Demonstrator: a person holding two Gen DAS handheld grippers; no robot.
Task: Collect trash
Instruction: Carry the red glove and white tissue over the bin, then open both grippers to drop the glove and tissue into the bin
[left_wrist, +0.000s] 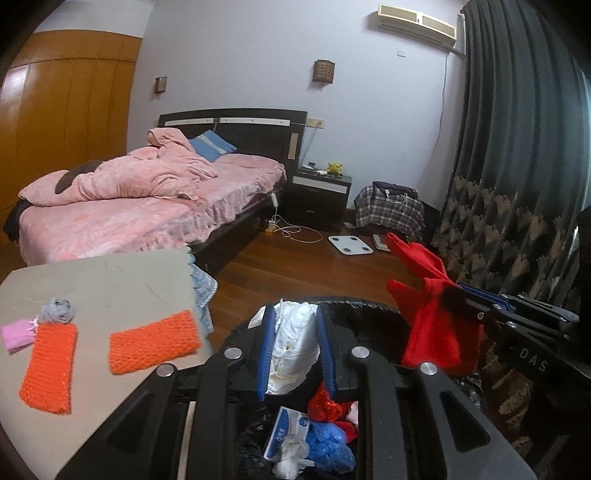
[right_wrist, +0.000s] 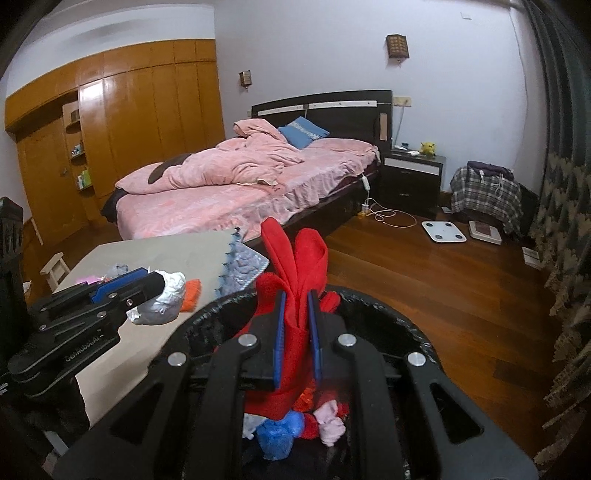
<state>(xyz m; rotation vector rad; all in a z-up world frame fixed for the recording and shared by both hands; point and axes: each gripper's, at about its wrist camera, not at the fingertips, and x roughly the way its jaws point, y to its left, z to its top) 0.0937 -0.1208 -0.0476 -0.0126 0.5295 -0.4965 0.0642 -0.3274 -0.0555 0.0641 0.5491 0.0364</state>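
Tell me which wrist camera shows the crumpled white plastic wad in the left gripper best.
The left wrist view: the crumpled white plastic wad sits centred between the left gripper's blue pads, over the black-lined trash bin. The right wrist view shows it only from the side, small and partly hidden behind the left gripper.

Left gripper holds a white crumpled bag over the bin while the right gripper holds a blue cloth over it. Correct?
Not quite. The cloth in the right gripper is red, not blue: the right wrist view shows the red cloth pinched between its fingers over the black bin. The rest stands: the left gripper holds the white crumpled bag over the bin.
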